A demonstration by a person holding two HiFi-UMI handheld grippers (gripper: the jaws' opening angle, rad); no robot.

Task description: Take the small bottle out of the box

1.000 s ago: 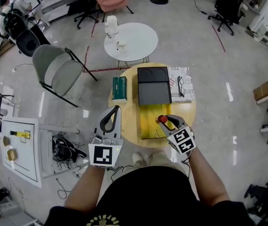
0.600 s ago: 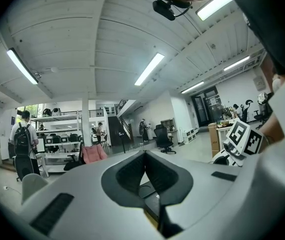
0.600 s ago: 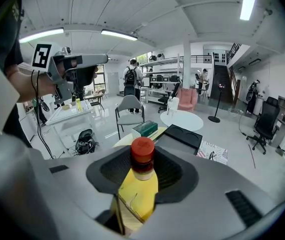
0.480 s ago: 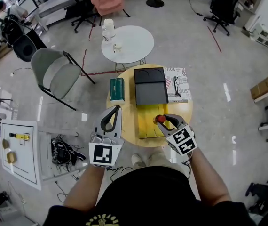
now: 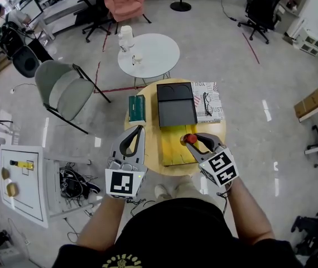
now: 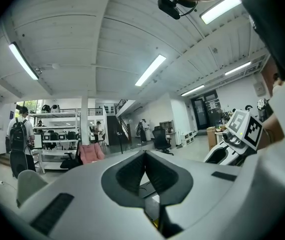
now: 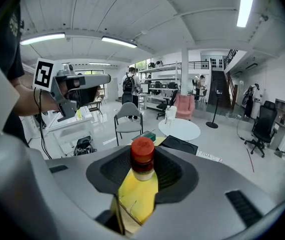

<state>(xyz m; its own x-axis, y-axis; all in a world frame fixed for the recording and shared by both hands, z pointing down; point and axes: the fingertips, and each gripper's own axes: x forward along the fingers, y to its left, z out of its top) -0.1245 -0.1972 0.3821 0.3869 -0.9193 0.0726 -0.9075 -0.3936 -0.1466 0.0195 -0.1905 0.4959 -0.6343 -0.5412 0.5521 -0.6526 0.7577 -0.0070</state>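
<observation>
Red-capped small bottle (image 5: 189, 139), head view: clamped in right hand-held gripper (image 5: 192, 140) above the right edge of the yellow box (image 5: 172, 149) on round surface (image 5: 148, 144). Grip unchanged over the last second, so extraction looks done and set-down is pending.

Left gripper view: left hand-held gripper (image 6: 145, 156) pinched together, empty.

Right gripper view: bottle's long axis lies along the jaws, cap pointing away from the person.

Far side of the round table (image 5: 217, 134) is packed: green box (image 5: 136, 108), black tray (image 5: 176, 105), newspaper (image 5: 210, 89) with glasses (image 5: 206, 103), nearly edge to edge. Yellow box (image 5: 173, 149) takes the near middle, touching the tray. Bare wood near right; on the near left the left gripper (image 5: 140, 128) hangs over the rim
</observation>
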